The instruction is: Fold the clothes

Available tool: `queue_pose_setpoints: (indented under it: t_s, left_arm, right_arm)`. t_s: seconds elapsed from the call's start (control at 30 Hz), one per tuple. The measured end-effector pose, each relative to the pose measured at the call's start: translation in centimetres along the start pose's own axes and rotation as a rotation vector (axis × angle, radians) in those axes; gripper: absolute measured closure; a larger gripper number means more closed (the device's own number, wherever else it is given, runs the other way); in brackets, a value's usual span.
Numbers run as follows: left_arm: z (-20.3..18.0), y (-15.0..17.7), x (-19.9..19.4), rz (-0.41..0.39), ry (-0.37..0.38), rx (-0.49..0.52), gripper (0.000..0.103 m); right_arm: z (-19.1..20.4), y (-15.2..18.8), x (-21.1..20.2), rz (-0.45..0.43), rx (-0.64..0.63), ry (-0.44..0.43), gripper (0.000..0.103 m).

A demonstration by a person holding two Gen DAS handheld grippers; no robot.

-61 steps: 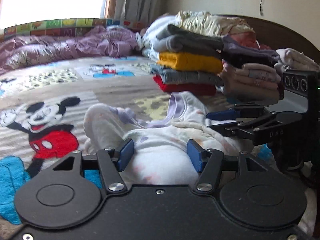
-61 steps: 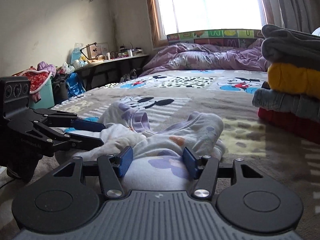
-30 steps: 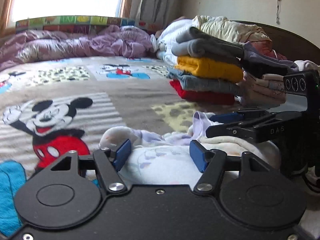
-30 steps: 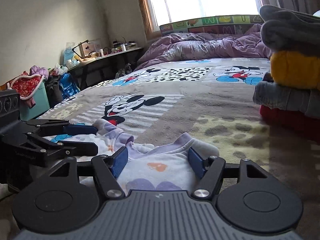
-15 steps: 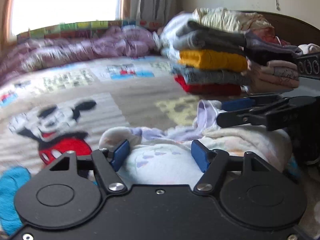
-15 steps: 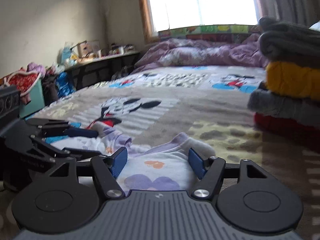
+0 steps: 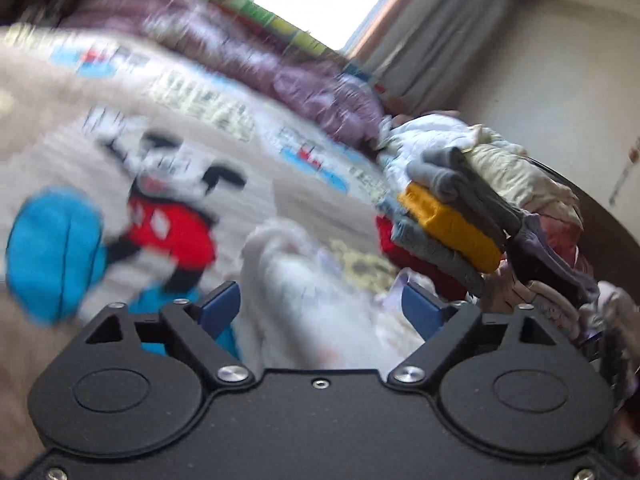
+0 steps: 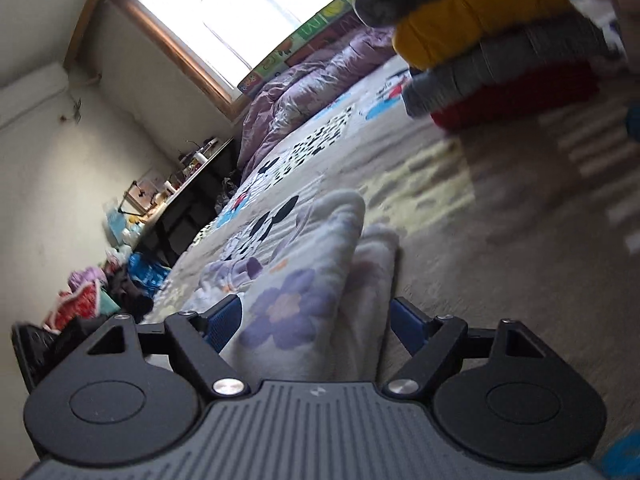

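White floral garment (image 8: 304,304) lies between both grippers' just-widened jaws, pads apart from it; blanket (image 8: 500,208) beyond

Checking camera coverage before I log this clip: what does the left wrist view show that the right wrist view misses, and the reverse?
Left wrist only: the curtain, the cream and pink clothes topping the pile, and the red and blue cartoon print on the blanket.

Right wrist only: the window frame, the cluttered desk along the wall, and a red bag on the floor.

Both: the white flowered garment lying between open claw fingers, the blanket, the purple duvet, and the yellow, grey and red folded stack.
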State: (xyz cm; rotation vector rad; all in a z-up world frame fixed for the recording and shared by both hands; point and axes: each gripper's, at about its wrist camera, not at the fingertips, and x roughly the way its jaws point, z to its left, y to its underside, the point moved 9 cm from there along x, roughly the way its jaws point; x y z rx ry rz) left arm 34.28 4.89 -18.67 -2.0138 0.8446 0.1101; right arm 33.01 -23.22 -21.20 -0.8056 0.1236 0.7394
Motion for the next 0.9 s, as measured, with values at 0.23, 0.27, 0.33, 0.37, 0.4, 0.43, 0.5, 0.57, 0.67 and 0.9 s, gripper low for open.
queue_pose_setpoints:
  t_s: [0.23,0.27,0.33,0.37,0.4,0.43,0.5,0.57,0.67,0.9]
  left_arm:
    - [1.0,2.0,-0.4,0.09,-0.008,-0.186,0.008]
    - [1.3,2.4,-0.1,0.102,-0.009,-0.207,0.008]
    - [1.9,3.2,0.8,0.124,-0.026,-0.229,0.008]
    - [2.0,3.3,1.2,0.123,-0.029,-0.233,0.008]
    - [2.0,3.3,1.6,0.116,-0.028,-0.234,0.007]
    - [1.9,3.2,1.9,0.112,-0.029,-0.234,0.007]
    - [1.9,2.9,2.6,0.105,-0.031,-0.24,0.007]
    - [1.7,2.9,3.4,0.104,-0.035,-0.233,0.009]
    - [1.3,2.8,4.5,0.104,-0.048,-0.225,0.011]
    - [0.7,2.9,5.2,0.1,-0.085,-0.2,0.024]
  right_arm:
    - [-0.9,1.9,1.3,0.057,0.202,-0.034,0.014]
    - [-0.8,2.0,1.4,0.055,0.194,-0.028,0.014]
    - [-0.7,2.1,1.9,0.057,0.182,-0.02,0.014]
    - [-0.6,2.1,2.3,0.057,0.175,-0.018,0.014]
    - [-0.6,2.1,2.6,0.057,0.168,-0.017,0.014]
    - [-0.5,2.0,3.0,0.056,0.161,-0.015,0.014]
    - [-0.2,2.0,3.8,0.056,0.136,-0.014,0.014]
    - [0.1,1.9,4.6,0.061,0.102,-0.014,0.016]
    - [0.1,1.7,5.4,0.057,0.089,-0.014,0.023]
    - [-0.4,1.4,5.8,0.035,0.119,-0.038,0.037]
